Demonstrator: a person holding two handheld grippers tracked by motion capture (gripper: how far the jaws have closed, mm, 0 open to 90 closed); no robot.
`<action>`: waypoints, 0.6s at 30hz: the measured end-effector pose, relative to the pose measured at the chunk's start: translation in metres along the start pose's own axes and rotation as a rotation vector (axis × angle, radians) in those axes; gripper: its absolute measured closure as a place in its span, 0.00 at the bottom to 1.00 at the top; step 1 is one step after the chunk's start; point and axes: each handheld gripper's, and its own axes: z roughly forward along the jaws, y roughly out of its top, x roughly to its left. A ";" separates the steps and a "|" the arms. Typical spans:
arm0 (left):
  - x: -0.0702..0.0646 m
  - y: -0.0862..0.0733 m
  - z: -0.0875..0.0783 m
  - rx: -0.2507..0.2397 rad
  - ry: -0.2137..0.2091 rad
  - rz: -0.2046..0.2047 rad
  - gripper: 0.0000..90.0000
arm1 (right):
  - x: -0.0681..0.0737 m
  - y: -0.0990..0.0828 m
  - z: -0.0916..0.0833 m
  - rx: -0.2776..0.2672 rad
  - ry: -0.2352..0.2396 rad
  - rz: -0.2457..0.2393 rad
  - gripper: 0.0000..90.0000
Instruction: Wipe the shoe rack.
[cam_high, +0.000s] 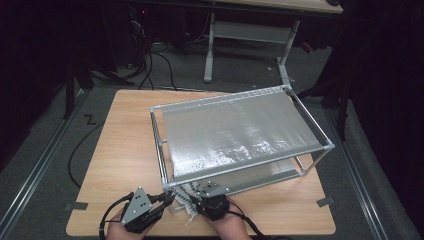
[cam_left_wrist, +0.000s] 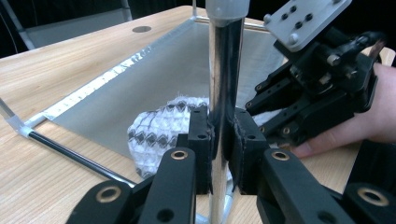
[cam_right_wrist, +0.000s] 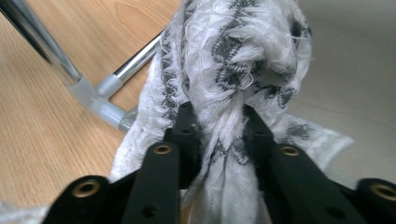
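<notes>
Right now I have my left gripper (cam_left_wrist: 218, 140) clamped on the upright metal post (cam_left_wrist: 223, 70) at the near corner of the two-tier rack (cam_high: 320, 145), its jaws pressed against the tube on both sides. My right gripper (cam_right_wrist: 219, 126) is pinching a bunched fold of the white and grey patterned cloth (cam_right_wrist: 233, 60), which rises in a twist between its jaws. In the high view both grippers sit close together at the near table (cam_high: 120, 140) edge, left gripper (cam_high: 167, 201) just beside the rack's corner and right gripper (cam_high: 197, 200) under the upper shelf's front rail. The cloth (cam_high: 184, 197) lies at the front of the lower silver shelf, partly spilling onto the wood beside the corner joint.
</notes>
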 end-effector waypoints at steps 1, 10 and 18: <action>0.000 0.000 0.000 -0.001 -0.002 -0.001 0.89 | -0.001 0.000 -0.003 -0.004 -0.003 -0.001 0.85; 0.001 0.001 0.000 0.005 -0.007 -0.004 0.89 | -0.031 0.001 -0.075 -0.160 -0.089 0.030 0.86; 0.001 0.000 0.001 0.003 -0.018 -0.005 0.90 | -0.035 -0.001 -0.134 -0.293 -0.160 0.014 0.86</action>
